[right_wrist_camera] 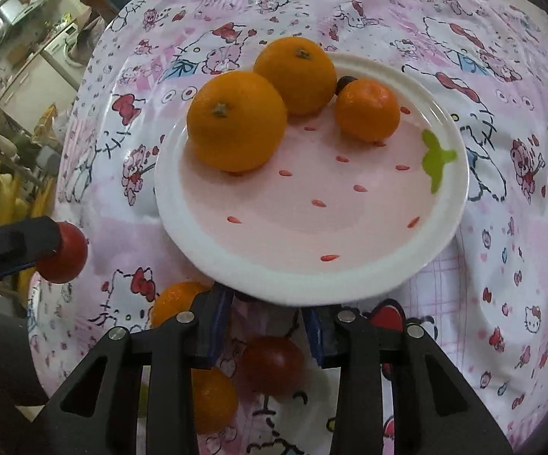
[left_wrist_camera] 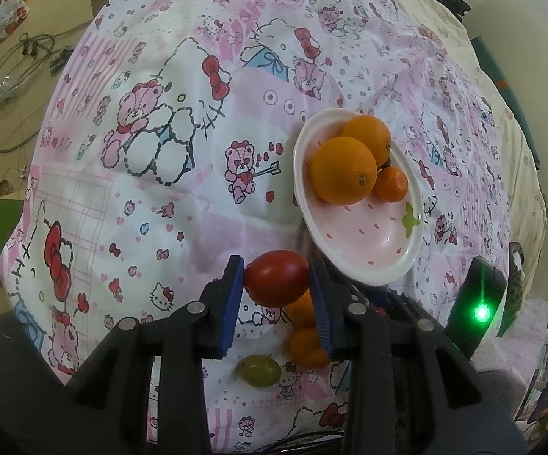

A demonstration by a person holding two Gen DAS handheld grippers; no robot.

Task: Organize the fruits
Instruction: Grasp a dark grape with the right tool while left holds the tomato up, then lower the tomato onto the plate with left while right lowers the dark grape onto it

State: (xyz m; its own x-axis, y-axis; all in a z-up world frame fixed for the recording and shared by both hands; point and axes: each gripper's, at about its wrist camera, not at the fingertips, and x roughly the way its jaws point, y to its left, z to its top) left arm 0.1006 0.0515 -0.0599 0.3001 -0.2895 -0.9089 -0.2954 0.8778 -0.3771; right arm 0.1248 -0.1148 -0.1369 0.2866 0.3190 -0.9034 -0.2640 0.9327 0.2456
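My left gripper [left_wrist_camera: 276,284] is shut on a red tomato [left_wrist_camera: 276,277], held above the patterned cloth just left of the pink plate [left_wrist_camera: 372,242]; the tomato also shows in the right wrist view [right_wrist_camera: 63,252]. The plate [right_wrist_camera: 387,265] holds two oranges [right_wrist_camera: 238,121] [right_wrist_camera: 295,74], a mandarin [right_wrist_camera: 367,110] and a small dark fruit [right_wrist_camera: 346,82]. My right gripper [right_wrist_camera: 266,326] is open and empty at the plate's near rim, above a second red tomato [right_wrist_camera: 272,366]. Two mandarins [right_wrist_camera: 171,301] [right_wrist_camera: 213,398] and a green grape [left_wrist_camera: 259,369] lie on the cloth.
A pink cartoon-print cloth [left_wrist_camera: 160,151] covers the bed-like surface. Cables and clutter lie on the floor at far left [left_wrist_camera: 16,68]. A black device with a green light [left_wrist_camera: 480,311] sits at the right. Shelves and household items stand at the left in the right wrist view [right_wrist_camera: 16,76].
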